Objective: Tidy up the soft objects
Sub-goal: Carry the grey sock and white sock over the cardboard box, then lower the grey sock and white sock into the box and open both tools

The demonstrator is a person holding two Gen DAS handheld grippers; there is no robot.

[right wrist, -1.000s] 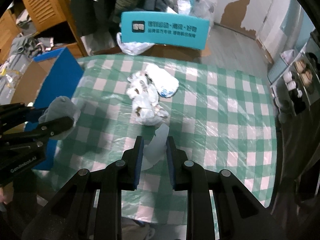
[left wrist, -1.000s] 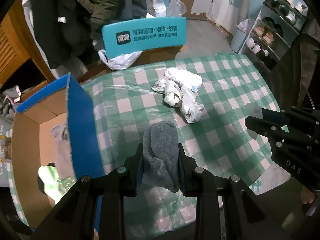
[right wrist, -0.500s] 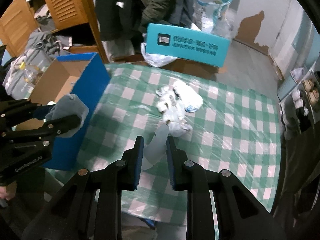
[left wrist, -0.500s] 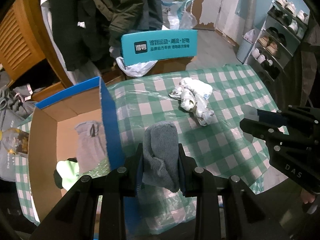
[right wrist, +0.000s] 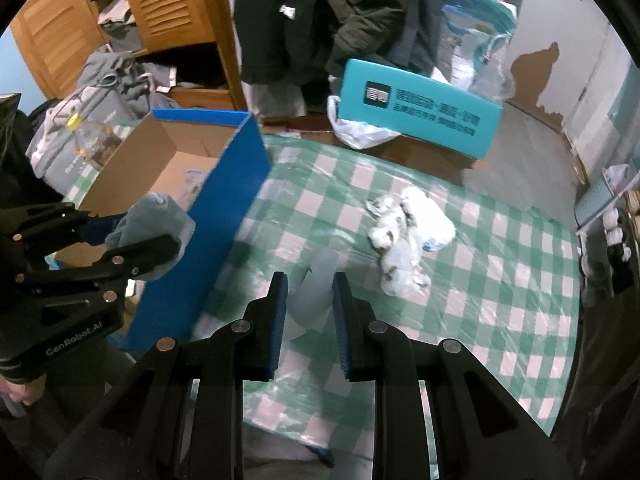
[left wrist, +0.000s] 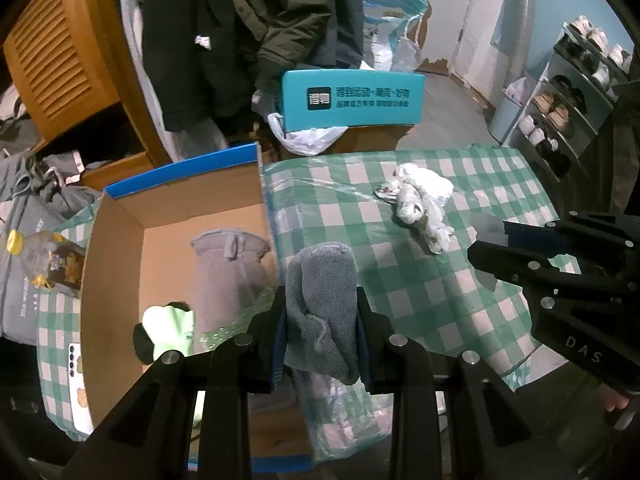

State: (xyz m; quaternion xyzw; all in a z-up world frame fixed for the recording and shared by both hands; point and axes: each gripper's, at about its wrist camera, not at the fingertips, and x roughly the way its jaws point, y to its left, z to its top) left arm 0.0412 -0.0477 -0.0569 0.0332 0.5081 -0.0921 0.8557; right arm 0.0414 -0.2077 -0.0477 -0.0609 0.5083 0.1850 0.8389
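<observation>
you had the left gripper (left wrist: 321, 312) pinching a rolled grey knitted sock (left wrist: 320, 300) above the blue-sided cardboard box (left wrist: 176, 216) at the table's left edge; the right gripper (right wrist: 308, 304) clamped a pale sock (right wrist: 312, 292). best released only once well inside the box walls.

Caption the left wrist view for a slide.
Left gripper holds a grey knitted sock beside the open blue cardboard box.
</observation>
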